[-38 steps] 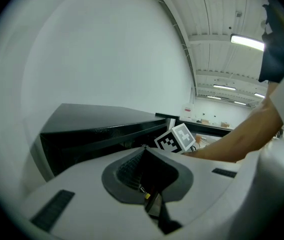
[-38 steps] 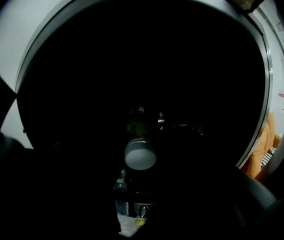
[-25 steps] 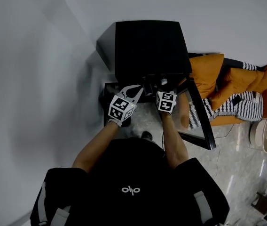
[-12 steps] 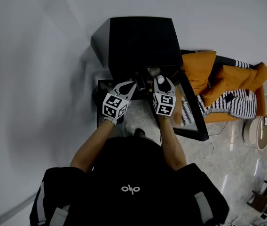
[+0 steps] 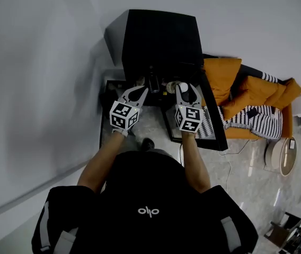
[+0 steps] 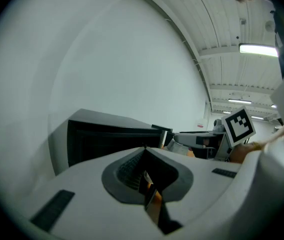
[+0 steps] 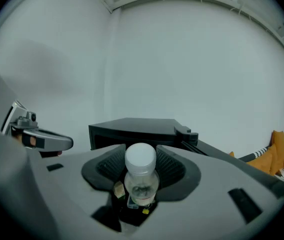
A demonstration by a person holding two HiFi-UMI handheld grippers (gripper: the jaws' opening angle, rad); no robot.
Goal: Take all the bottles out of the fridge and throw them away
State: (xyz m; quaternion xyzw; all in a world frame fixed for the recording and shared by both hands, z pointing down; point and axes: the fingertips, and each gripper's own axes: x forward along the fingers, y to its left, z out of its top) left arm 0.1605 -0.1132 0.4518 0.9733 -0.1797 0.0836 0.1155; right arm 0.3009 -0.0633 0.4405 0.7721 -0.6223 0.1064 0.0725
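Right claw [image 7: 141, 150]: closed on a bottle; both ribbed pads press its neck and shoulder from either side.
Bottle [image 7: 141, 184]: clear plastic with a white cap, upright, cap up. In the head view it sits just in front of the fridge's front edge, held up by the right claw.
Left claw [image 6: 144, 149]: narrow, tips meeting. No object is gripped. An amber sliver shows in the gap behind the tips; it cannot be identified.
Claw spacing: side by side in front of the fridge, apart from each other, both pointing toward it.
Fridge [image 5: 161, 41]: small black cabinet standing against the white wall.
Fridge door [image 5: 214, 119]: black-framed, swung open to the right of the right claw.
Fridge opening: dark items show at the front edge between the two claws; they are too small to identify.
Orange cushion [image 5: 222, 81]: to the right of the fridge, behind the open door.
Striped fabric [image 5: 252, 118]: black and white, lying just beside the cushion.
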